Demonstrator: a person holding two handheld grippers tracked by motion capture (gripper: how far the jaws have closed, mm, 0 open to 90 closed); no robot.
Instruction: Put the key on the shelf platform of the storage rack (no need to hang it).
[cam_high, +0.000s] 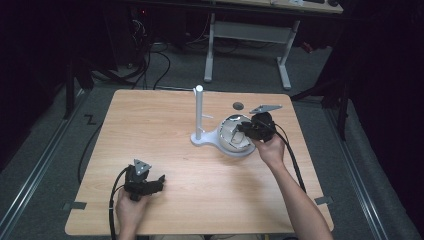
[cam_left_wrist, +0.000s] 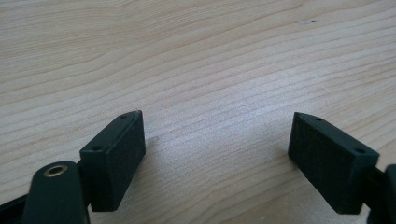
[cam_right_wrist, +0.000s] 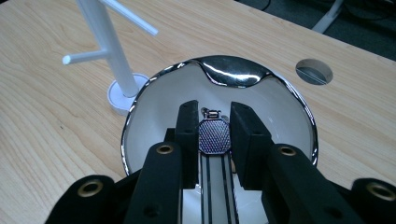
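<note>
A white dish (cam_high: 227, 141) with a chrome rim (cam_right_wrist: 236, 70) sits on the base of a white peg stand (cam_high: 199, 111) at the table's far middle. My right gripper (cam_high: 244, 128) reaches over the dish from the right. In the right gripper view its jaws (cam_right_wrist: 215, 110) press on both sides of a dark octagonal watch (cam_right_wrist: 214, 136), whose black strap runs back between them, above the dish's white inside. My left gripper (cam_high: 160, 181) rests low over the wood near the front left, open, with bare table between its pads (cam_left_wrist: 116, 154).
The stand's upright post (cam_right_wrist: 109, 51) and side pegs rise just left of the dish. A round cable hole (cam_high: 238, 105) lies behind the dish. The wooden table (cam_high: 165, 145) is bounded by dark floor, cables and a desk frame (cam_high: 248, 35) beyond.
</note>
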